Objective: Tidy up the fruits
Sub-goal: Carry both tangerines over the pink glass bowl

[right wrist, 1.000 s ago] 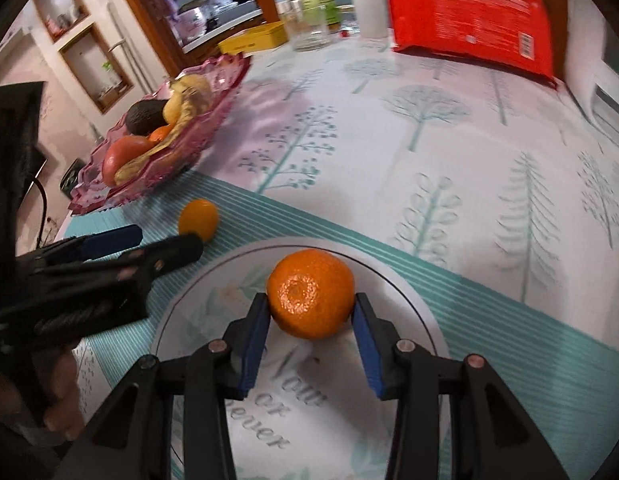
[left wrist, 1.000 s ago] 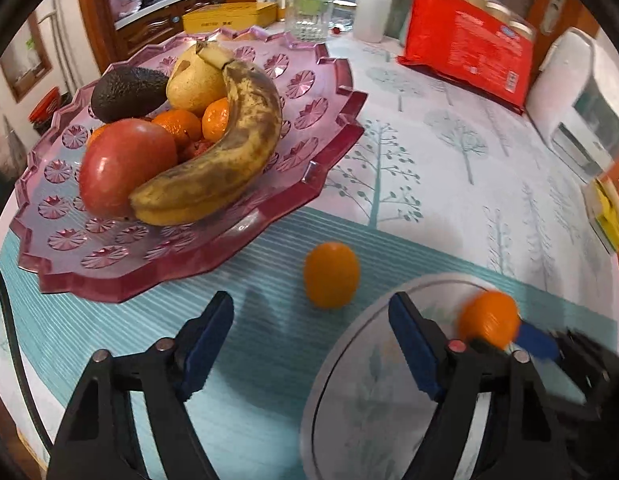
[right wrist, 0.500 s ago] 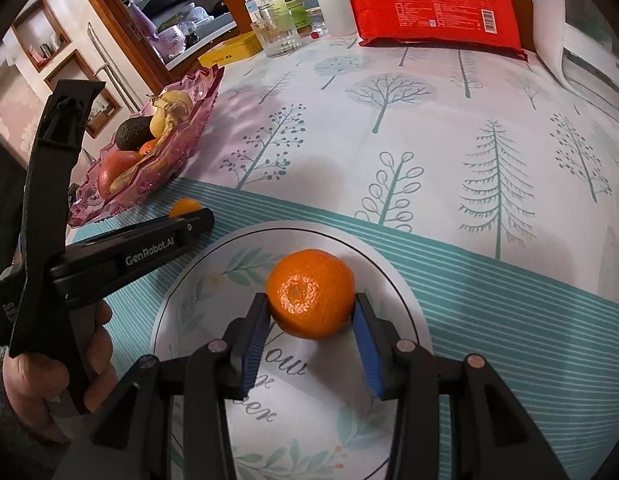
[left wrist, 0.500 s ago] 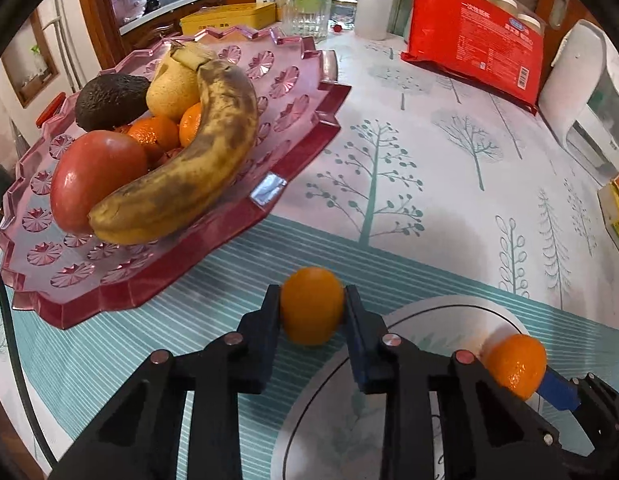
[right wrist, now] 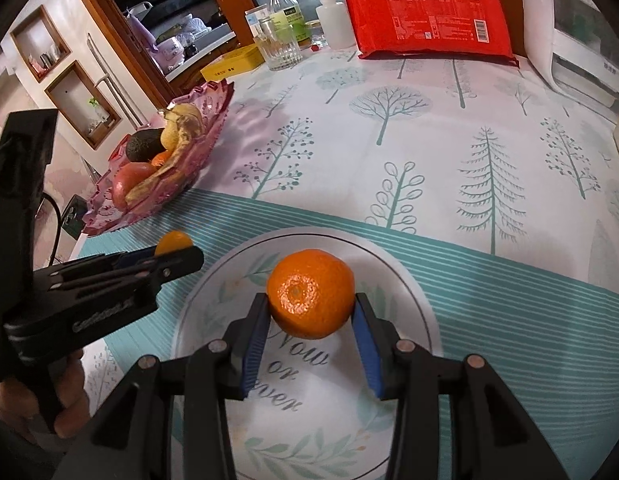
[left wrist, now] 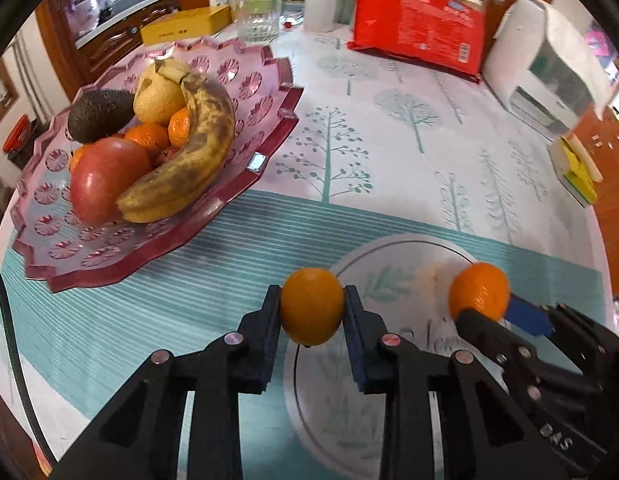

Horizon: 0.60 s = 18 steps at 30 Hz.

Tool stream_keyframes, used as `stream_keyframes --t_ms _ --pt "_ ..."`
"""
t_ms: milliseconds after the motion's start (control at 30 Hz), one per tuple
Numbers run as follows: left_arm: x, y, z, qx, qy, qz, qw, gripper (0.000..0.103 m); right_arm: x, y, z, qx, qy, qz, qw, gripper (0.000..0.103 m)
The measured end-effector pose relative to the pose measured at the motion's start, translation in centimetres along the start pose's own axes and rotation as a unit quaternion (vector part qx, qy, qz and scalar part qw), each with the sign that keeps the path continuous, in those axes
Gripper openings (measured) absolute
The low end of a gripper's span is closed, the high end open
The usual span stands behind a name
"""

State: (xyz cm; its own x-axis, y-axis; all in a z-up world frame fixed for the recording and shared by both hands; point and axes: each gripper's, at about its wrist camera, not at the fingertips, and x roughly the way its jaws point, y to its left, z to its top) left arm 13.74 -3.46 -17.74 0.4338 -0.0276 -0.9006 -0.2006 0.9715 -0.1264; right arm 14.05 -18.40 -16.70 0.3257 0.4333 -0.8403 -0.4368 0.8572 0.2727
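Orange fruit (left wrist: pixel 311 306) sits clamped in the left gripper (left wrist: pixel 312 322); right gripper (right wrist: pixel 310 322) pinches a mandarin (right wrist: pixel 310 294).

Left tongs (left wrist: pixel 312 312) clamp small orange (left wrist: pixel 312 307) at white plate's (left wrist: pixel 393 276) left rim. Right tongs (left wrist: pixel 483 308) grip tangerine (left wrist: pixel 478 291) over plate. Fruit dish (left wrist: pixel 265 92) far left of plate.

Left hand-held gripper (left wrist: pixel 312 312) angled steeply down, both pads clamped flat against the sides of a small orange (left wrist: pixel 312 312), which sits clear of the surface below. Right hand-held gripper (right wrist: pixel 310 312) tilted down as well, its blue pads pinching a mandarin (right wrist: pixel 310 294) from either side. The left hand (right wrist: pixel 49 408) is wrapped around its handle, low at the edge of the right wrist view.
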Motion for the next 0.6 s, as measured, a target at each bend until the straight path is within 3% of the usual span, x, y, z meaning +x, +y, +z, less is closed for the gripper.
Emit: stream_keyframes --t_ms 333,600 --pt "-6.7 2.5 -0.2 0.058 -0.042 -0.018 0.9973 0.028 -2.5 5.2 0.9 -0.008 -0.028 0.012 1.0 0.042" --pt "-11.8 9.0 2.3 0.055 -0.08 -0.012 0.9952 0.028 -4.6 11.6 3.7 -0.02 -0.072 0.018 0.997 0.042"
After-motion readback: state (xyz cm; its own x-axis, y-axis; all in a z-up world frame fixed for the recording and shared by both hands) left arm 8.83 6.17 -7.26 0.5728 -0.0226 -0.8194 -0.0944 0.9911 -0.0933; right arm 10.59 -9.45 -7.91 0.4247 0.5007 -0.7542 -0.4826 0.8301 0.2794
